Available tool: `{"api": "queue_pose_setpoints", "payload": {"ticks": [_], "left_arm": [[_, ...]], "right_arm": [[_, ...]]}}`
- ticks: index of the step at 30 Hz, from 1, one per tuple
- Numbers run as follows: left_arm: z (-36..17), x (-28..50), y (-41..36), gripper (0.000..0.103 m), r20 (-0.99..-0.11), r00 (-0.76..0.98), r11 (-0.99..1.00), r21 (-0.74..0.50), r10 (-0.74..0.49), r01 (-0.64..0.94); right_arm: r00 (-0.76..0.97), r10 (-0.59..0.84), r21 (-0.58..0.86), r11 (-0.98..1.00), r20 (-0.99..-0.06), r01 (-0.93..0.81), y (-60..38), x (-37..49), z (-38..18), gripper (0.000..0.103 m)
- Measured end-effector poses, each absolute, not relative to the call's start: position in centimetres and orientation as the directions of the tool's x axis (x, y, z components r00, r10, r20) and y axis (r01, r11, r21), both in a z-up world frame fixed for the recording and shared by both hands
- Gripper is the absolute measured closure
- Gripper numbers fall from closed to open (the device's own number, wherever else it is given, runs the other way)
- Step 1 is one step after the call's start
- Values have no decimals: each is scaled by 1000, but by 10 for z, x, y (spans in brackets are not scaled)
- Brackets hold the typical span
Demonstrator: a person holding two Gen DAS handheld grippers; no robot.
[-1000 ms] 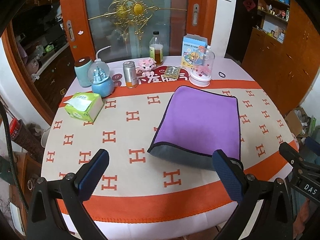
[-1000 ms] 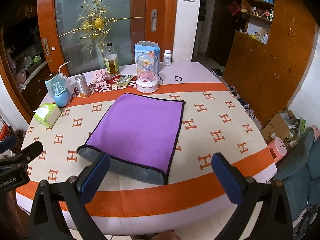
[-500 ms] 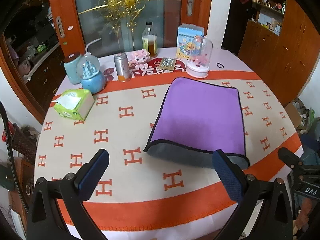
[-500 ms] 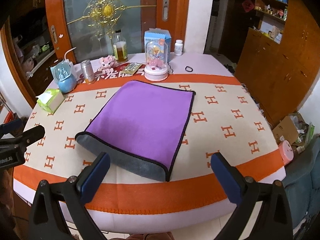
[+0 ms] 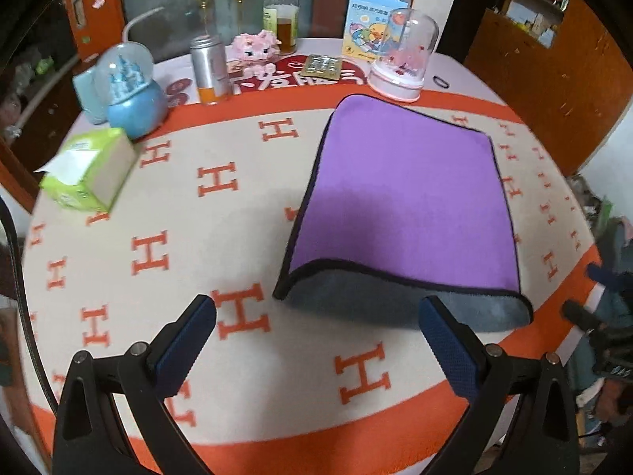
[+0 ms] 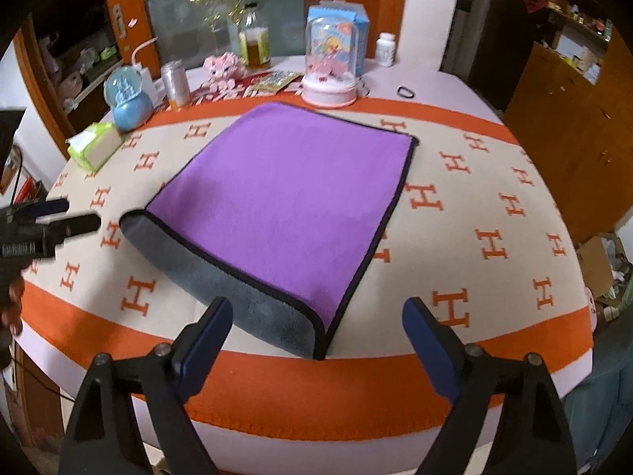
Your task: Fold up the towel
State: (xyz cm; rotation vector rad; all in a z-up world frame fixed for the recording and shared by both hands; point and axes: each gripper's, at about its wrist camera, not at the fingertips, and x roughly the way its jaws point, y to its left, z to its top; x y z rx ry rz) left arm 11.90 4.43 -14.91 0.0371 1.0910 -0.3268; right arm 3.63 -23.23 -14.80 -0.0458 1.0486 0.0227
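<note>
A purple towel (image 5: 403,194) with a black hem and grey underside lies folded once on the round table, its grey fold edge toward me; it also shows in the right wrist view (image 6: 289,206). My left gripper (image 5: 316,336) is open and empty, just above the table in front of the towel's near left corner. My right gripper (image 6: 316,334) is open and empty, in front of the towel's near right corner. Neither touches the towel.
The table (image 5: 158,213) has a cream and orange H-pattern cloth. At the back stand a green tissue box (image 5: 87,174), a blue snow globe (image 5: 130,91), a silver can (image 5: 209,71), a pink toy (image 5: 255,51), a bottle (image 5: 283,12) and a glass dome (image 5: 403,55).
Both grippers have moved forward and down toward the towel's near edge. The towel has not moved.
</note>
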Motion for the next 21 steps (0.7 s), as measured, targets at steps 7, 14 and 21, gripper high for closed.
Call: {"api": "queue_pose_setpoints", "payload": {"ticks": [7, 14, 21], "left_arm": [[-162, 143, 31, 6, -889, 382, 906, -77, -251, 416], [-180, 159, 21, 12, -922, 285, 838, -70, -261, 542], [-197, 175, 18, 34, -948, 211, 800, -67, -237, 596]], "right_arm": [[436, 41, -7, 994, -899, -108, -235, 48, -177, 24], [384, 68, 13, 990, -921, -144, -240, 63, -199, 31], [353, 88, 37, 988, -931, -148, -247, 72, -210, 39]]}}
